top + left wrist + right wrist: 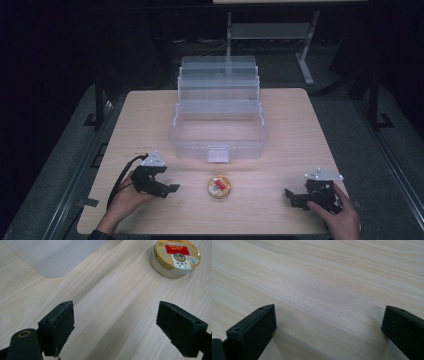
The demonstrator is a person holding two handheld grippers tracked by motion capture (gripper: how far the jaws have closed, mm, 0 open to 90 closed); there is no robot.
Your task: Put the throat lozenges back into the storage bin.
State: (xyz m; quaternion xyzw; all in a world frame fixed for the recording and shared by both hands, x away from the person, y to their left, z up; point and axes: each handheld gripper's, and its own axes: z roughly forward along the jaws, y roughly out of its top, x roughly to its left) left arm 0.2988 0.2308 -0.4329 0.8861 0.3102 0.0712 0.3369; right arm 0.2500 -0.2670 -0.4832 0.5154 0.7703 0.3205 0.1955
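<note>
On the tabletop (150,115), a small round tin (219,187) with a gold and red lid lies near the front edge, between the two claws and just in front of the latch of a clear plastic box (218,131) whose tiered trays stand folded back and open. The left claw (172,189) rests low by the person's left hand, its jaws spread wide and holding nothing; in the left gripper view the tin (175,258) sits ahead and off to the right of the gap. The right claw (288,195) lies well apart from the tin on the other side, also gaping and empty, with bare wood between its jaws in the right gripper view.

The step in hand looks like reaching for the tin, most likely with the left claw, which is nearer. To do it well, turn that claw until the tin is centred between the pads, then come in low and level so they meet the side wall across its widest part, not the lid's rim. The tin is shallow and smooth, so a high or off-centre pinch could squirt it away across the wood. Close gently, then lift straight up before carrying it over the box's front wall.
</note>
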